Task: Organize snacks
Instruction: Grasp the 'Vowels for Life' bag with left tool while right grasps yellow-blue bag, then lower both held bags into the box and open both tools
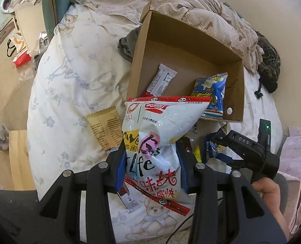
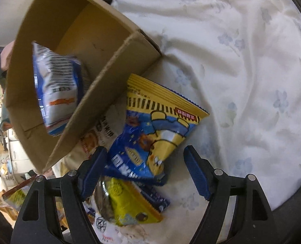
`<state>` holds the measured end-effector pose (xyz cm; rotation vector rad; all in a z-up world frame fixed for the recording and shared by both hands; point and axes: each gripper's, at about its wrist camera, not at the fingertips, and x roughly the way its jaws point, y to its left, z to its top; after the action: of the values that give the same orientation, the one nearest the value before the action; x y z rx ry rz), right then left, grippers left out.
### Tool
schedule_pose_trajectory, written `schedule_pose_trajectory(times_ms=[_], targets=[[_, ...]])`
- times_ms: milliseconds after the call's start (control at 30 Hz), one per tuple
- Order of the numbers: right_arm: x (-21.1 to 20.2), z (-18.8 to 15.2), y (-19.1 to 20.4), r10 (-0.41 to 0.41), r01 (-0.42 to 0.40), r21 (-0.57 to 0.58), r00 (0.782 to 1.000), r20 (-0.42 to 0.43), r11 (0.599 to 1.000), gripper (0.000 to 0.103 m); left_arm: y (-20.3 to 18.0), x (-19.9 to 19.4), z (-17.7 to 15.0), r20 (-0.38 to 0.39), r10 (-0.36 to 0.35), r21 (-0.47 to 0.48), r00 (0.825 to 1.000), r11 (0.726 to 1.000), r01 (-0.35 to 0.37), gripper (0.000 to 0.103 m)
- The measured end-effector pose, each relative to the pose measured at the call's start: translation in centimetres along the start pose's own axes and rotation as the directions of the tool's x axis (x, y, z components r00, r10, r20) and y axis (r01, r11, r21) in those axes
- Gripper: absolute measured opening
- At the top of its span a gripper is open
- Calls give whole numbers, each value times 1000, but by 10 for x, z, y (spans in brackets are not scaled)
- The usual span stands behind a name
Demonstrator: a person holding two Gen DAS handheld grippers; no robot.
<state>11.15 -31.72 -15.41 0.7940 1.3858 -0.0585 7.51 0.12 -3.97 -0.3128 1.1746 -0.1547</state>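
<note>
— Starting with the biggest thing, what lay under everything?

— A bed [image 1: 69,85] with a white, blue-flowered cover; a crumpled checked blanket [image 1: 191,6] was heaped at its far end. On the cover stood an open cardboard box [image 1: 183,38], its near wall low.

— What was in the box?

— Two packets: a blue and white snack bag [image 1: 212,93] against the near wall, and a slim white wrapper [image 1: 160,81] leaning on the left wall. The right wrist view showed the same blue and white bag [image 2: 54,89] from its printed back side.

— And the left gripper?

— The left gripper [image 1: 150,162] pinched a large white snack bag [image 1: 158,138] with red trim around its middle, the blue pads pressing in from both sides so the bag bulged above and below them. It hung above the cover, just in front of the box's near wall.

— The right one?

— The right gripper [image 2: 144,168] stood spread and its jaws were opening. A blue and yellow snack bag [image 2: 150,140] lay on the cover between the fingers, just beside the box, but the pads did not press on it. A yellow packet [image 2: 130,203] lay partly under it.

— Anything smaller?

— A tan wrapper [image 1: 103,128] lay flat on the cover, left of the held bag.
</note>
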Motion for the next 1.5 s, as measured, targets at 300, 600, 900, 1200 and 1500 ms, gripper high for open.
schedule_pose_trajectory(times_ms=[300, 600, 900, 1200, 1500], targets=[[-12, -8, 8, -7, 10, -113, 1000, 24, 994, 20, 4, 0, 2, 27, 31, -2, 999, 1000, -31, 38], [-56, -45, 32, 80, -66, -214, 995, 57, 975, 13, 16, 0, 0, 51, 74, -22, 996, 997, -73, 38], [-107, -76, 42, 297, -243, -349, 949, 108, 905, 10, 14, -13, -5, 114, 81, -25, 990, 997, -78, 38], [-143, -42, 63, 303, -154, -475, 918, 256, 866, 10, -9, -39, 18, 186, 43, 25, 982, 999, -48, 38], [-143, 5, 79, 255, -56, -517, 911, 324, 854, 10, -46, -31, 70, 219, 28, 155, 975, 986, -63, 38]])
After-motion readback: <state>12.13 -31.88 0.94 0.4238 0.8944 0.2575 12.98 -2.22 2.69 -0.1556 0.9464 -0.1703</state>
